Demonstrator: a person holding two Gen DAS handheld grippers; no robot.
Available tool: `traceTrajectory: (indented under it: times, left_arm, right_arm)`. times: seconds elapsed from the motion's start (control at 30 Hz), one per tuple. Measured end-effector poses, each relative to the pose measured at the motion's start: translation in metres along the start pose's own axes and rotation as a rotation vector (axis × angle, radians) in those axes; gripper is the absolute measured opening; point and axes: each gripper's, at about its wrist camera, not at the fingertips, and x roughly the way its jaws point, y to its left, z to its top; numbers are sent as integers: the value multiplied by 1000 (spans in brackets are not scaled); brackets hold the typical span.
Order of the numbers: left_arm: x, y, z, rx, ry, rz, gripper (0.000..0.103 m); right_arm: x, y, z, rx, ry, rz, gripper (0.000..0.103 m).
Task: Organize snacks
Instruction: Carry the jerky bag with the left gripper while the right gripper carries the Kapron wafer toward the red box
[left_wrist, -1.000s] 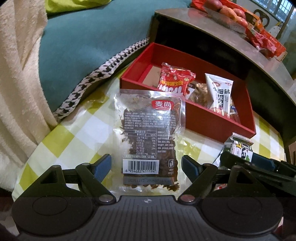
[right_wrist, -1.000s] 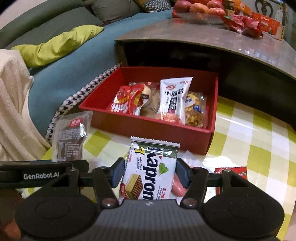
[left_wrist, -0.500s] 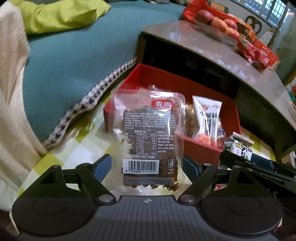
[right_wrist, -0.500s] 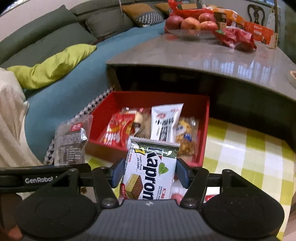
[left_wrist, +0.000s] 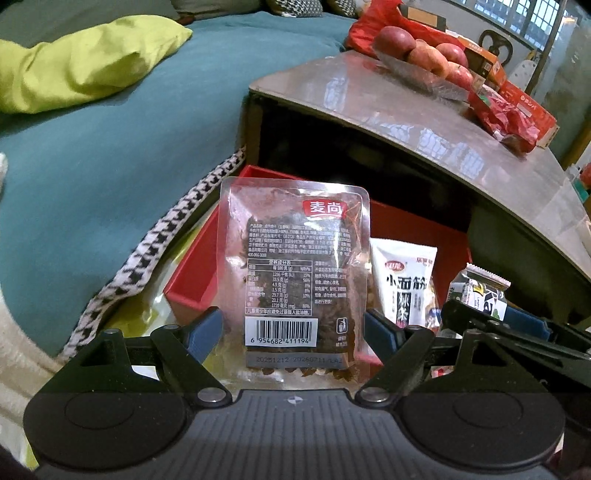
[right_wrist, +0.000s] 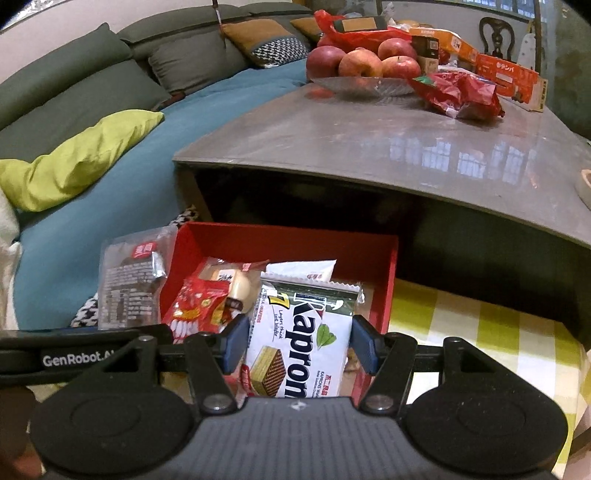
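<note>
Two grippers are each carrying a snack packet above the red box (right_wrist: 284, 240), which is sitting on a yellow-and-white checked cloth (right_wrist: 480, 325) in front of a dark low table (right_wrist: 369, 147). At far left, a lime green cushion (left_wrist: 81, 66) is lying on a teal sofa cover (left_wrist: 110, 184) edged with a houndstooth strip (left_wrist: 155, 254). Next, the left gripper (left_wrist: 293, 328) is clamping a clear packet of dark dried meat (left_wrist: 295, 273) by its side edges, blue pads pressing against both, the packet standing upright with its barcode facing the camera over the box's near left corner. Inside the box, a red packet (right_wrist: 195, 310) is lying beside a white noodle-snack packet (left_wrist: 404, 284), with other small wrapped snacks partly hidden beneath. Further right, the right gripper (right_wrist: 297, 343) is gripping a green-and-white Kapron wafer packet (right_wrist: 303, 339) between its blue pads, holding it upright over the box's near right part; in the left wrist view only its serrated top shows behind that gripper's arm. On the tabletop beyond, a glass dish of red apples (right_wrist: 362, 62) is standing beside a crumpled red bag (right_wrist: 458, 92) and orange cartons (right_wrist: 506, 74).
</note>
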Motion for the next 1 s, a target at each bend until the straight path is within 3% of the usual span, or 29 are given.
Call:
traceTrajectory:
  times: [0.57, 1.0]
  left_arm:
    - [47, -6, 24, 43, 40, 42, 87]
    - [65, -3, 26, 41, 65, 68, 89]
  right_arm:
    - [54, -6, 18, -17, 47, -48, 71]
    - [71, -5, 17, -22, 72, -54, 71]
